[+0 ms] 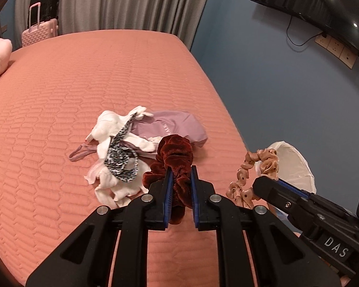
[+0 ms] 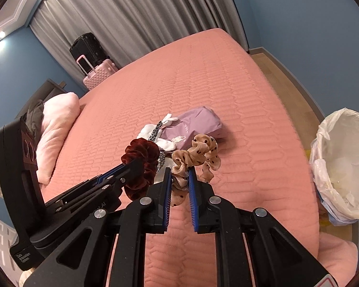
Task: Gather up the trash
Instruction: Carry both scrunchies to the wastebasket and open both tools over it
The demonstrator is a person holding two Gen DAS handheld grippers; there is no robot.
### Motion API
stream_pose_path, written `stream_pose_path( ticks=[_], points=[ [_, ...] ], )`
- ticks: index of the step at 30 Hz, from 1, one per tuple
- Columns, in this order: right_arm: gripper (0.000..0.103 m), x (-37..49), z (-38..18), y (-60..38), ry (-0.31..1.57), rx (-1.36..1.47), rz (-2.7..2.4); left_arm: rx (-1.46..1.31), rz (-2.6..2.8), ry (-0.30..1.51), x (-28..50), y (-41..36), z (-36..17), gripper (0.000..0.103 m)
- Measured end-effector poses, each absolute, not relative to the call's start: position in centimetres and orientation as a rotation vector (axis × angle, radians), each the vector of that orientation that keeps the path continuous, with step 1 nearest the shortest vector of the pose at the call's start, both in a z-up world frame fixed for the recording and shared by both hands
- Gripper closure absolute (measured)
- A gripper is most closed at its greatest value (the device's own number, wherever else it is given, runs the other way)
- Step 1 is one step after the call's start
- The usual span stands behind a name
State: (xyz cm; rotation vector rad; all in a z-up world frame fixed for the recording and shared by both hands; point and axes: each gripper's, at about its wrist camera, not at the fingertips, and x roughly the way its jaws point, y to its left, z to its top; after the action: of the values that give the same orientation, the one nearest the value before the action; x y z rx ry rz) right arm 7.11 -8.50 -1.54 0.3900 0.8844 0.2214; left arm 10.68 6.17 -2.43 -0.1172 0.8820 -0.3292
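My left gripper [image 1: 181, 169] is shut on a dark red velvet scrunchie [image 1: 176, 154], lifted off the pink bed [image 1: 83, 91]. My right gripper [image 2: 179, 171] is shut on a tan dotted scrunchie [image 2: 198, 154], also lifted. Each gripper shows in the other's view: the right gripper [image 1: 265, 179] with the tan scrunchie [image 1: 251, 167], the left gripper [image 2: 134, 165] with the red scrunchie [image 2: 141, 153]. On the bed stay crumpled white tissues [image 1: 112, 129], a black-and-white patterned band [image 1: 119, 160], a lilac pouch [image 1: 174, 126] and a lilac elastic [image 1: 80, 154]. A bin lined with a white bag [image 2: 342, 165] stands to the bed's right.
A pink pillow [image 2: 57, 129] lies at the bed's left. Black and pink suitcases [image 2: 93, 57] stand by grey curtains [image 2: 131, 16]. A wall TV [image 1: 323, 2] and sockets [image 1: 335, 47] hang on the blue wall. Wooden floor [image 2: 282, 81] runs along the bed's right side.
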Motion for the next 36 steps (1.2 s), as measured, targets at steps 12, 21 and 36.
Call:
stream_pose_path(
  ticks=[12, 21, 36],
  points=[
    [0.090, 3.2, 0.3, -17.2, 0.795, 0.456, 0.098, -0.013, -0.469, 0.850, 8.9, -2.8, -0.4, 0.089],
    [0.090, 1.4, 1.0, -22.9, 0.750, 0.494, 0.001, 0.049, -0.563, 0.848, 8.3, -9.0, 0.5, 0.089],
    [0.090, 0.0, 1.5, -30.4, 0.691, 0.545, -0.140, 0.111, -0.698, 0.843, 8.7, -16.6, 1.8, 0.088]
  ],
)
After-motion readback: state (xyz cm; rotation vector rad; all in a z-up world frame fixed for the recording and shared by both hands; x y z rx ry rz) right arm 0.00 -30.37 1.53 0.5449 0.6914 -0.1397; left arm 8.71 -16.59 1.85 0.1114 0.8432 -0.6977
